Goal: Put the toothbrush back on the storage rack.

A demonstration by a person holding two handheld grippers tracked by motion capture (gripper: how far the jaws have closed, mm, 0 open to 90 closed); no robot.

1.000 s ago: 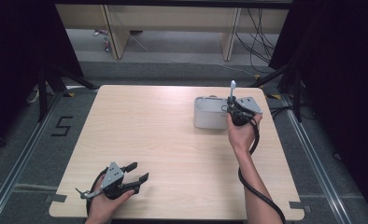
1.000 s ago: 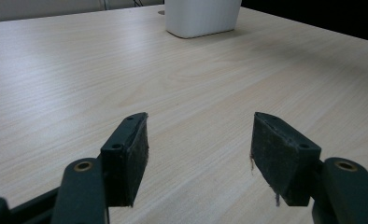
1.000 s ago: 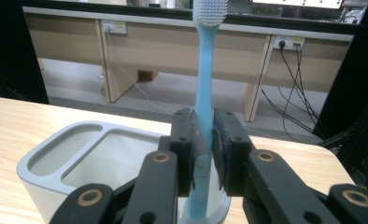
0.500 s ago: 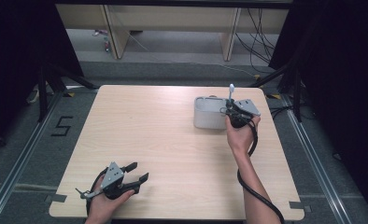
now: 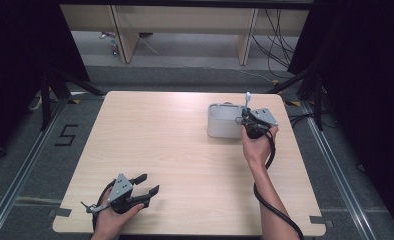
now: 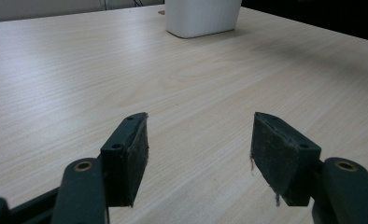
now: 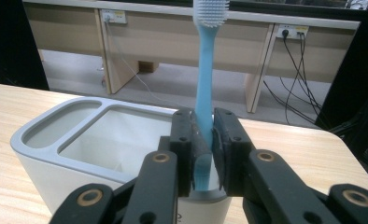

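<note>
Right gripper point(image 7: 203, 140) clamps blue toothbrush point(image 7: 205, 70) by handle, brush upright, bristles up, at near right rim of grey holder point(image 5: 224, 122). Holder stands toward table's point(image 5: 185, 150) far right corner; two compartments visible, small one left. Left gripper point(image 5: 144, 184) rests near front left edge, jaws wide apart, nothing between. Bare tabletop separates them.

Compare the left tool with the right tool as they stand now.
The left tool has its jaws apart with nothing between them; the right tool is shut on an upright blue plastic toothbrush. The left sits low by the table's near edge, the right over the white plastic holder. Both have black jaws.
</note>
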